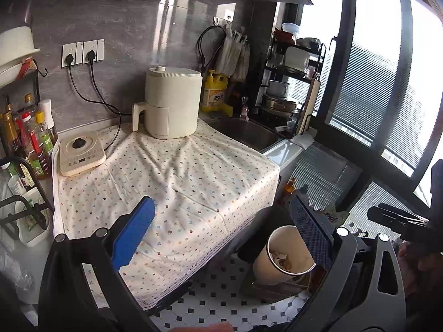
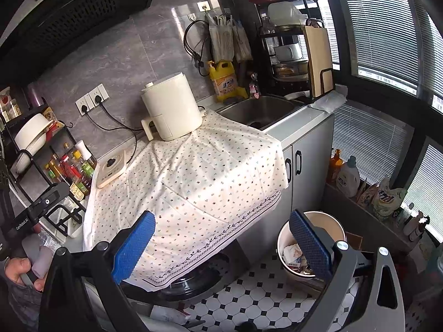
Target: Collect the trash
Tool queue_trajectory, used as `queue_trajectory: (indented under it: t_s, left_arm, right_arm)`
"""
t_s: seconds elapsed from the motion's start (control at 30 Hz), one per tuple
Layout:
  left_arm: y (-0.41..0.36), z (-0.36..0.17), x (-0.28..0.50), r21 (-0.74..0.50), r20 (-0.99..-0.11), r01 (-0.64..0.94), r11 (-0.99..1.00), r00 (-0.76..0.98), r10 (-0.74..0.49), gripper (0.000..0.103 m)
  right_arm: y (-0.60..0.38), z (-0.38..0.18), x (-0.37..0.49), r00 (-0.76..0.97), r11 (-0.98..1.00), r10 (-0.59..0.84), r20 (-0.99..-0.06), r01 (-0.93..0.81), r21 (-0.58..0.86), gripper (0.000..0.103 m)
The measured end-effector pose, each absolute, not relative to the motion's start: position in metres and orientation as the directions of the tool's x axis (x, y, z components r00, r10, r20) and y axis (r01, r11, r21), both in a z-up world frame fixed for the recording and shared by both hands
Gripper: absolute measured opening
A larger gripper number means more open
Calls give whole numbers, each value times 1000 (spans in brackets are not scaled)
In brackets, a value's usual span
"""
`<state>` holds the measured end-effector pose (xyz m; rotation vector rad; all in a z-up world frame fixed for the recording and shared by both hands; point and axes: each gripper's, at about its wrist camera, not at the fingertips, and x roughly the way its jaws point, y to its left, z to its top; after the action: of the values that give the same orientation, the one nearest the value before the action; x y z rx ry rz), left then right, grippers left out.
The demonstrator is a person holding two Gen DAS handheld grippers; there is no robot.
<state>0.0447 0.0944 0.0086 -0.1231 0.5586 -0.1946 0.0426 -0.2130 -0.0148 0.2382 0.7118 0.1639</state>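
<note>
Trash bin [image 2: 307, 249], round and cream-coloured, sits on the tiled floor [image 2: 249, 290] at lower right of both views, open-topped, with crumpled paper and wrappers [image 2: 295, 251] already lying in it; left wrist view shows scraps near its bottom. Just left of it hangs the edge of a dotted tablecloth [image 1: 180, 182] covering the counter, and the cloth shows no loose trash on it. Left gripper [image 1: 221, 232] wide open, blue pads far apart, nothing between them. Right gripper [image 2: 221, 243] likewise spread wide and empty, its right pad overlapping the bin rim in frame. Farther back: air fryer [image 1: 173, 105] upper centre, small induction cooker [image 1: 81, 152] at left, sink [image 2: 260, 110] toward upper right. Judgement: a search or approach step, no item in hand. Next move calls for locating a remaining piece of trash, possibly none in view here, then closing on it and carrying it over the bin.
</note>
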Motion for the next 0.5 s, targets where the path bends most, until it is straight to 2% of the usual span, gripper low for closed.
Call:
queue_trajectory:
  t_s: [0.5]
  left_arm:
    - [80, 12, 44, -165, -505, 157, 974, 834, -220, 97]
  right_arm:
    - [-222, -20, 39, 758, 960, 218, -615, -53, 274, 95]
